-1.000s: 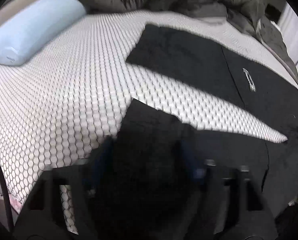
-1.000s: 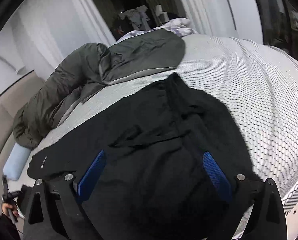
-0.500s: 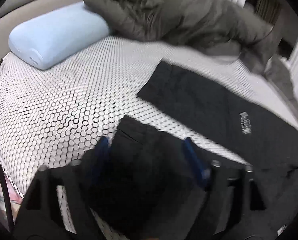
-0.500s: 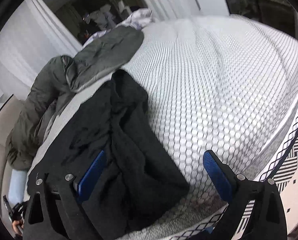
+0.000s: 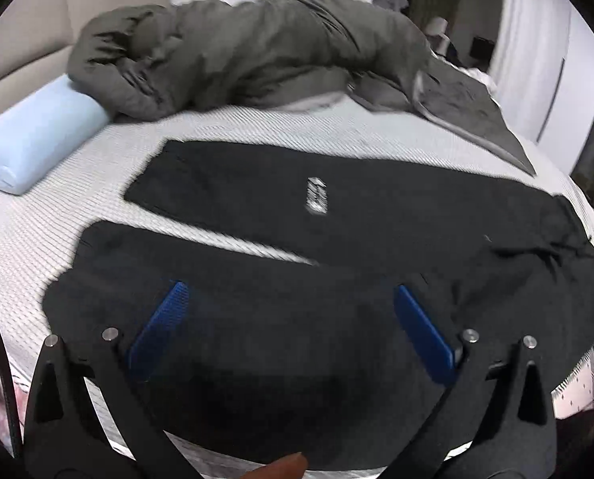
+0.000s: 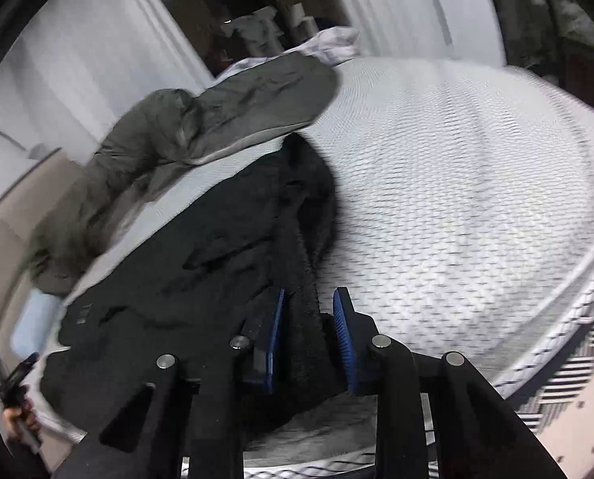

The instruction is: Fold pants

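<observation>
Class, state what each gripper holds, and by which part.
Right gripper pinches the black pants at their bunched waist edge. Left gripper is open, holding nothing.

Dim, soft indoor light; motion blur, strong fisheye edge distortion.

The left wrist view looks low across the bed (image 5: 77, 207) toward its far grey duvet (image 5: 257, 52). The right wrist view sits close over the pants (image 6: 201, 279). Both share pants and duvet.
</observation>
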Demonstrator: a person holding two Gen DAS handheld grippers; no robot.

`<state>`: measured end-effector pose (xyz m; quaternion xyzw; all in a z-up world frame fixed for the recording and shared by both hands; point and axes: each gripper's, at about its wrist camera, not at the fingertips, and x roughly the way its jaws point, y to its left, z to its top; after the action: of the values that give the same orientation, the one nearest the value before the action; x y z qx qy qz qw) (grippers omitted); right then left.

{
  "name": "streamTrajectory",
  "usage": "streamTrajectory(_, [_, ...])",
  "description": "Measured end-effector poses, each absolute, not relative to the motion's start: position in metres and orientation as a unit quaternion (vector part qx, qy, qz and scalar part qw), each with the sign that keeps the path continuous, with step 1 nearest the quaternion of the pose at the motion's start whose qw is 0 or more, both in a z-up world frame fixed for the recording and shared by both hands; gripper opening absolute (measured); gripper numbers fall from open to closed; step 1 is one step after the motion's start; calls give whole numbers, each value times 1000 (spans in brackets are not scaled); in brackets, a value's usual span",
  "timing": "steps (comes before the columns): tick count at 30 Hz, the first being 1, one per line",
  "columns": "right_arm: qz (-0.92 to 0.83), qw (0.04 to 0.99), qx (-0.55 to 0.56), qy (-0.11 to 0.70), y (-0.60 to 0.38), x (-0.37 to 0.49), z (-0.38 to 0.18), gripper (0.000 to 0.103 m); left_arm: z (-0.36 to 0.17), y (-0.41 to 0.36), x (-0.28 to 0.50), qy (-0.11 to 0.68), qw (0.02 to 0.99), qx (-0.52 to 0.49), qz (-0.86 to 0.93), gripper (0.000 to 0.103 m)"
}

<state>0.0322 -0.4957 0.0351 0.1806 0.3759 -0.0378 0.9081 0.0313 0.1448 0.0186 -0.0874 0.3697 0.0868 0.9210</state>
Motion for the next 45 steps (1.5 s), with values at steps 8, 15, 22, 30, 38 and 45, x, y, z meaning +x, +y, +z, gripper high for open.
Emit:
streamTrajectory(8, [-100,916,182,342,-510,26,36,73,-17,112,35,394,911,-96,77,102])
streamTrajectory(15, [28,942,121,313,-433,38,58,81,-24,28,41,401,916,-22,-12,102])
streamTrajectory(22, [136,913,-39,383,-285,82,12,81,-50,-60,67,417,900,49,-117,102])
streamTrajectory(30, [137,882,-177,414,-248,69,-30,85,-57,-22,58,439,892,34,-107,103])
streamTrajectory(38, [-67,898,-62,430,-401,77,-13,90,-49,107,36,437,899,-35,1,103])
streamTrajectory(45, [-21,916,-69,394,-370,72,3,90,-33,142,31,424,901,-70,58,102])
